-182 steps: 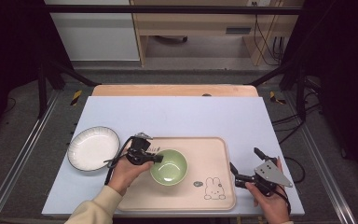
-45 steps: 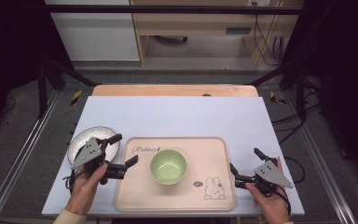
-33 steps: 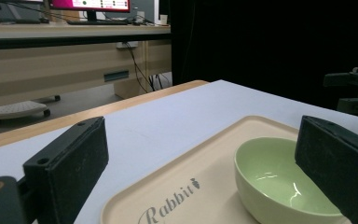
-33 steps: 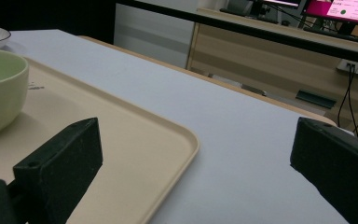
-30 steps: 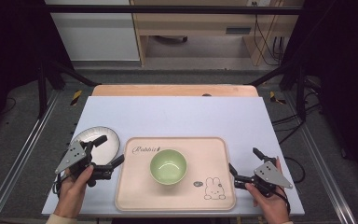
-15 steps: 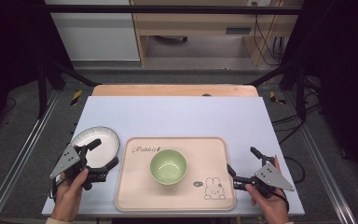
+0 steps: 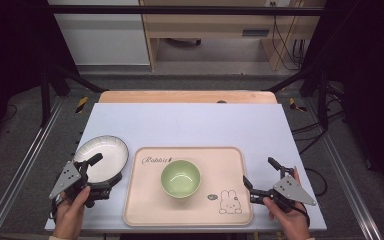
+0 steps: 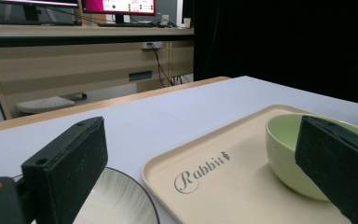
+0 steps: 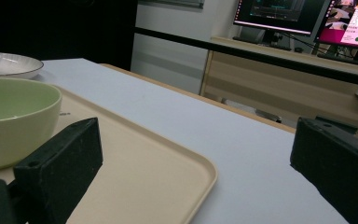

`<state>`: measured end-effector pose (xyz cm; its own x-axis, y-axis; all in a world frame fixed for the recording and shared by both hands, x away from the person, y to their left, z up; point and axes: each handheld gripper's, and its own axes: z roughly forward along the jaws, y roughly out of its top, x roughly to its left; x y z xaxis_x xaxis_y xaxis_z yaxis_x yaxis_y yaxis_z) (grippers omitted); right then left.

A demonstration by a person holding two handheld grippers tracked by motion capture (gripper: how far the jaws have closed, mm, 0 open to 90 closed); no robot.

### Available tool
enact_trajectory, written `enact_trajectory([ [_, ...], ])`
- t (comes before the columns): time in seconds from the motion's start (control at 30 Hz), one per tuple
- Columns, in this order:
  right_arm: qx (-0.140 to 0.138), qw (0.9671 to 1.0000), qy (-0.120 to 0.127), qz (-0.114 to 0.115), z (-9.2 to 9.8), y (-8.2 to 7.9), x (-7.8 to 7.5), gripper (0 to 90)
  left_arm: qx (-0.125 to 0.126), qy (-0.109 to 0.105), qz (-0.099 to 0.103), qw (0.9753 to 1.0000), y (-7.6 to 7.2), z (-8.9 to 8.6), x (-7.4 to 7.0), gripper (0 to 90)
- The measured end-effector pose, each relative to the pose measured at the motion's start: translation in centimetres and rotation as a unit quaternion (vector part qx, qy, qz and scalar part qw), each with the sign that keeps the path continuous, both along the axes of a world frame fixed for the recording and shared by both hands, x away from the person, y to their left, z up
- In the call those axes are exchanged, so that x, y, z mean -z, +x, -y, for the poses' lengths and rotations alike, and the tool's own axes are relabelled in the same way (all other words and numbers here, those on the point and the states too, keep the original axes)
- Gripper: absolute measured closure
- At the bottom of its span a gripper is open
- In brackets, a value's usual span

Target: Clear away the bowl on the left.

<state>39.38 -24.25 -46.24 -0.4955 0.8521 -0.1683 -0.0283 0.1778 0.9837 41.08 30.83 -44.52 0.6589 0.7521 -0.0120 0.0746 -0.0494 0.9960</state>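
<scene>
Now: green bowl [image 7: 180, 177] set mid-tray [image 7: 230, 155], likely for carrying. Left gripper [image 7: 99, 174] held agape over white plate [image 7: 112, 150] near rim; right gripper [image 7: 261, 176] agape, empty, beside tray's right edge.

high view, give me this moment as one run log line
left gripper: open, over white plate rim | right gripper: open, at tray right edge | green bowl: upright on tray, unheld

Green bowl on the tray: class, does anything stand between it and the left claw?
Nothing visible does. The left claw hangs open above the white plate's near edge, and only bare tray lies between it and the green bowl.
</scene>
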Motion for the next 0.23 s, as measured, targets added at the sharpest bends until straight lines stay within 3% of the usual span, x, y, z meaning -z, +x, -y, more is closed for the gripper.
enact_trajectory([
  [0.23, 0.024, 0.9996, 0.005, -0.012, 0.42, 0.19, 0.11, 1.8, -0.015, 0.002, -0.003, 0.9999, -0.29, -0.36, 0.51, 2.4],
])
